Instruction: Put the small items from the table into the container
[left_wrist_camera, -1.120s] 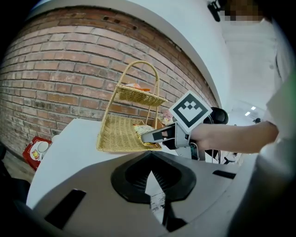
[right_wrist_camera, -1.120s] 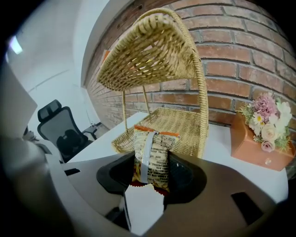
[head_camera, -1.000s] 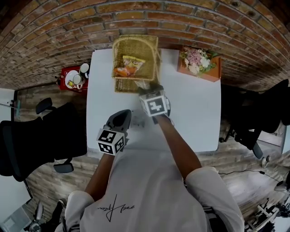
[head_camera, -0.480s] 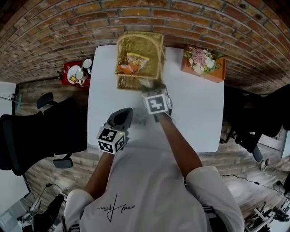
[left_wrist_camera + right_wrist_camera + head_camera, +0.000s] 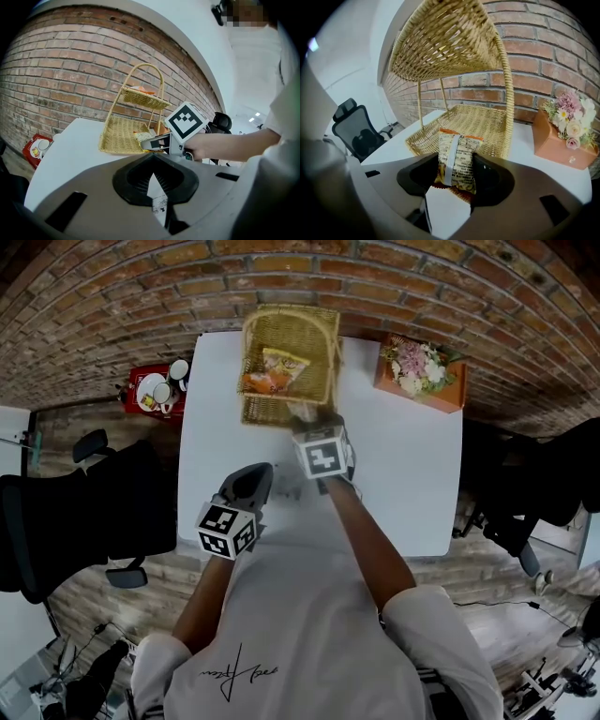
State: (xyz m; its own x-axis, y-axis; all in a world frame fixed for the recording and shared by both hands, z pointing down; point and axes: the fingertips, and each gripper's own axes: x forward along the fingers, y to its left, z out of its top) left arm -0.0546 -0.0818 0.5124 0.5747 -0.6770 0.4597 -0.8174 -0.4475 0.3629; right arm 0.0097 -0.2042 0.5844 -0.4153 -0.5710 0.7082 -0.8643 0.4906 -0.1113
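The right gripper point(image 5: 458, 168) pinches a snack packet point(image 5: 456, 150) between its pads, just at the front rim of the two-tier wicker basket point(image 5: 483, 123). The left gripper point(image 5: 153, 182) is fully closed and empty, over the white table point(image 5: 403, 484)

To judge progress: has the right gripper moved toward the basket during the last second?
No. The right gripper sits at the near rim of the wicker basket just as before, shut on the snack packet.
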